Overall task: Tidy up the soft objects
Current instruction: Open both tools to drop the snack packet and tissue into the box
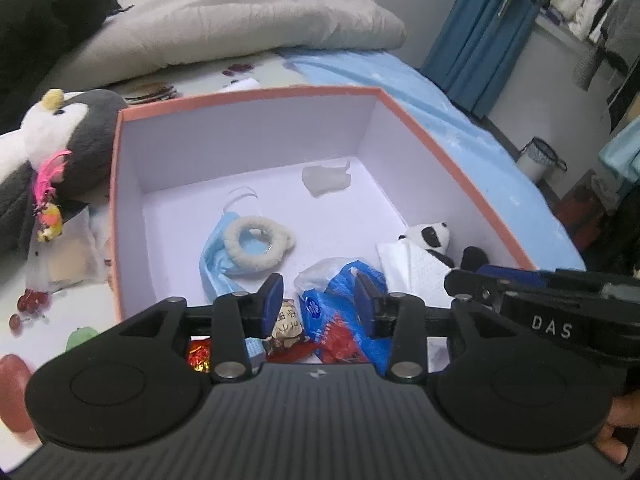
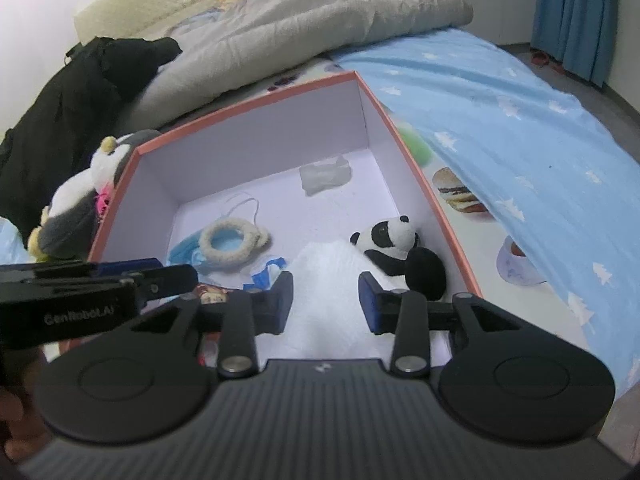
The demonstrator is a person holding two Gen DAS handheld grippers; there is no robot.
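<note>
A pink-rimmed box (image 1: 248, 94) (image 2: 248, 108) with a white inside stands on the bed. In it lie a blue face mask (image 1: 214, 268), a cream fluffy ring (image 1: 256, 242) (image 2: 228, 242), a small panda plush (image 1: 430, 236) (image 2: 390, 240), a white tissue (image 2: 328, 276) and a blue-and-red plastic packet (image 1: 340, 308). My left gripper (image 1: 320, 300) is open above the packet, pads clear of it. My right gripper (image 2: 326, 298) is open over the white tissue, just left of the panda. A grey-and-white penguin plush (image 1: 72, 132) (image 2: 76, 208) lies outside the box on its left.
A grey duvet (image 1: 240, 12) and black clothing (image 2: 80, 92) lie beyond the box. A light blue sheet (image 2: 520, 120) covers the bed to the right. A crumpled white scrap (image 1: 326, 180) sits at the box's far wall. A bin (image 1: 538, 158) stands on the floor.
</note>
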